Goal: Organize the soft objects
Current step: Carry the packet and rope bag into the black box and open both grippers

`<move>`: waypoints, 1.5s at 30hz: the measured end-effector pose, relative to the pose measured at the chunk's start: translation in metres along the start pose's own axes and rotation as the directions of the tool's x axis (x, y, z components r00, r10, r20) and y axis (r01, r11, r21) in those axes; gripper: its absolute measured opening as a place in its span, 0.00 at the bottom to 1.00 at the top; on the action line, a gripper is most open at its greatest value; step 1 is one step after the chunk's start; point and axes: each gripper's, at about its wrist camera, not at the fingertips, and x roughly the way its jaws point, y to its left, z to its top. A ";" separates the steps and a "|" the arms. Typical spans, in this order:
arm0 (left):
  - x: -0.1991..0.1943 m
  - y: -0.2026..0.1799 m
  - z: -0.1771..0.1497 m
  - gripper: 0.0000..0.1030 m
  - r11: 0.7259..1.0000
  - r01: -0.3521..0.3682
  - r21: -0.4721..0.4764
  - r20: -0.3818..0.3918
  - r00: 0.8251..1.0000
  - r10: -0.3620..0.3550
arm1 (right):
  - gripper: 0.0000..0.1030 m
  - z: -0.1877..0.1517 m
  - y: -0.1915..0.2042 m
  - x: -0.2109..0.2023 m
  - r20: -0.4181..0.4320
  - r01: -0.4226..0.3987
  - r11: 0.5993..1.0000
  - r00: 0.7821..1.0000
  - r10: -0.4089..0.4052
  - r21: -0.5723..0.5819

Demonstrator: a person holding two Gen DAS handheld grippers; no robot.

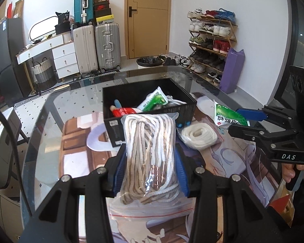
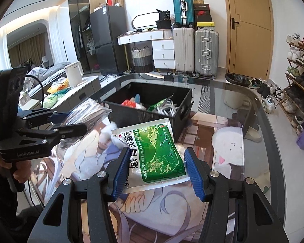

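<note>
My left gripper is shut on a clear zip bag of brown-and-white rope, held just in front of the black bin. The bin holds a green-white packet, a red item and white cords. A coil of white rope in a bag lies on the table right of the bin. My right gripper is open, its blue pads either side of a green-white medicine packet lying on the table before the bin. The left gripper also shows in the right wrist view.
The glass table carries a printed anime mat. Suitcases, a white drawer unit, a door and a shoe rack stand behind. A bin with a black liner sits on the floor. A kettle stands left.
</note>
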 end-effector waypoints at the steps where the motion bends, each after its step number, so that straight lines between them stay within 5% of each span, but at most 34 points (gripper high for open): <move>1: -0.001 0.001 0.002 0.42 1.000 -0.004 0.000 0.002 1.000 0.004 | 0.53 0.002 0.000 0.000 0.004 0.002 1.000 1.000 -0.002 0.004; 28: 0.032 0.019 0.060 0.42 0.998 -0.063 -0.012 0.044 0.997 0.063 | 0.53 0.085 0.002 0.031 0.068 0.083 0.997 0.994 -0.083 0.004; 45: 0.083 0.035 0.080 0.42 0.997 -0.074 -0.019 0.011 0.997 0.074 | 0.53 0.104 -0.006 0.086 0.012 0.084 0.996 0.996 -0.084 0.011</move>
